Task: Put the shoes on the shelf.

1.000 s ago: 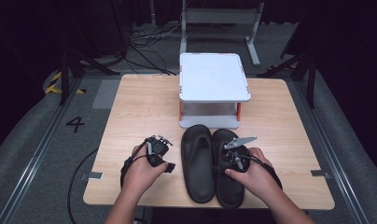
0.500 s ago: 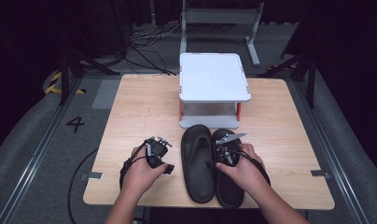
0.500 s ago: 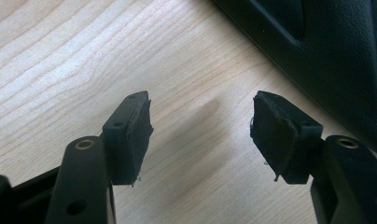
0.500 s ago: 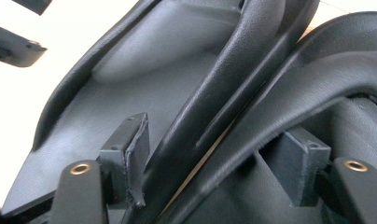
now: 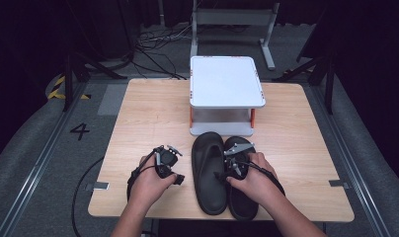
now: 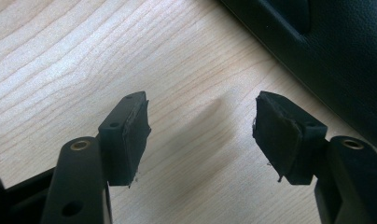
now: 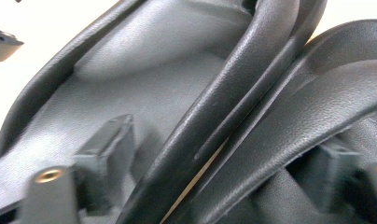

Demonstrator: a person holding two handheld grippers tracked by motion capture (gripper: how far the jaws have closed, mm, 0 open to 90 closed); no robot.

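Observation:
Two black slippers lie side by side at the table's front, the left slipper (image 5: 209, 173) (image 7: 144, 79) touching the right slipper (image 5: 243, 205) (image 7: 326, 88). My right gripper (image 5: 226, 173) (image 7: 224, 149) is open and straddles their adjoining rims, one jaw inside each slipper, with a small gap to the rims. My left gripper (image 5: 177, 177) (image 6: 200, 126) is open just above bare wood, nothing between its pads, with the left slipper's edge (image 6: 336, 51) close beside it.
A white two-level stand (image 5: 226, 81) with orange legs sits at the back middle of the wooden table (image 5: 138, 113), right behind the slippers' toes. Bare wood lies to the left and right of the slippers.
My right gripper has shifted left and down, from over the right slipper to across the two inner rims. The left gripper has stayed put.

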